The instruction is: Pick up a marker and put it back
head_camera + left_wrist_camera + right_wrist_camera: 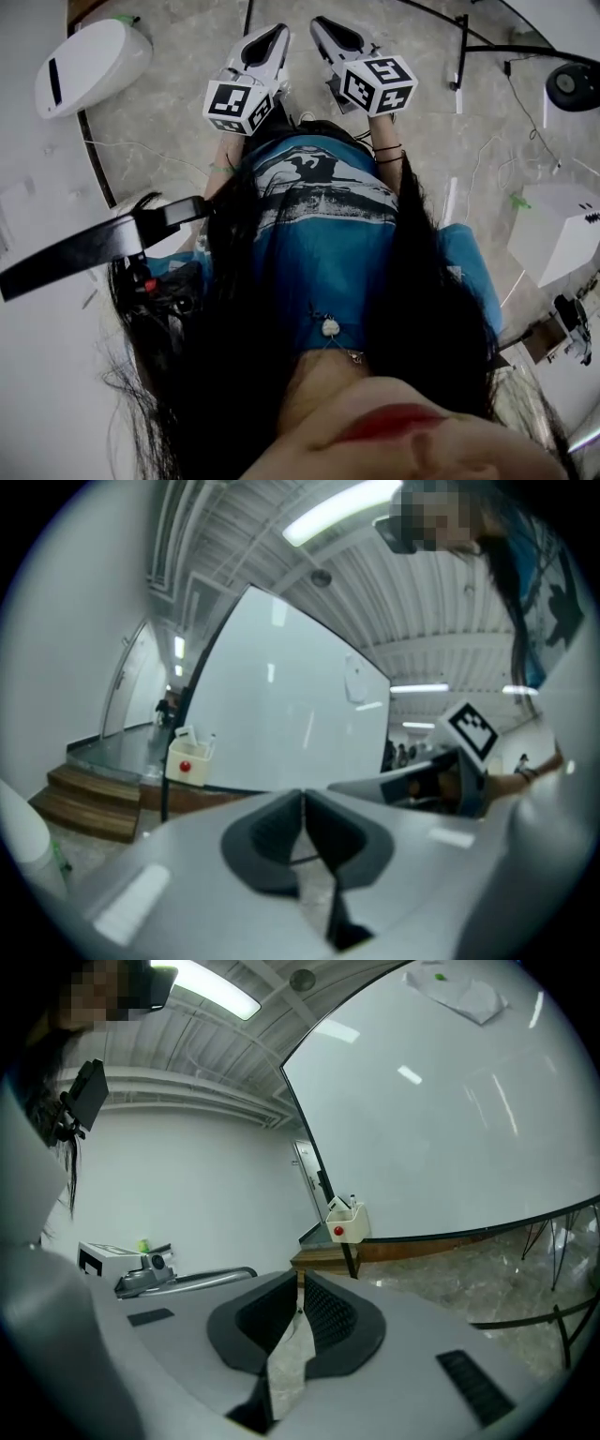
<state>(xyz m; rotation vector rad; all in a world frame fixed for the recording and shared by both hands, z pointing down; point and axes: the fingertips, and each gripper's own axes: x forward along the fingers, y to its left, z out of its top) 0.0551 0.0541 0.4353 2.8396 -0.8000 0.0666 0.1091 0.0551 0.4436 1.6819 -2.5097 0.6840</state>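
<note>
Markers, tiny from where we stand, stick up out of a small cream holder with a red dot. It hangs at the lower left corner of the whiteboard, far from us across the marbled floor. We hold the left gripper and the right gripper side by side before us, each with its jaws together and nothing between them.
</note>
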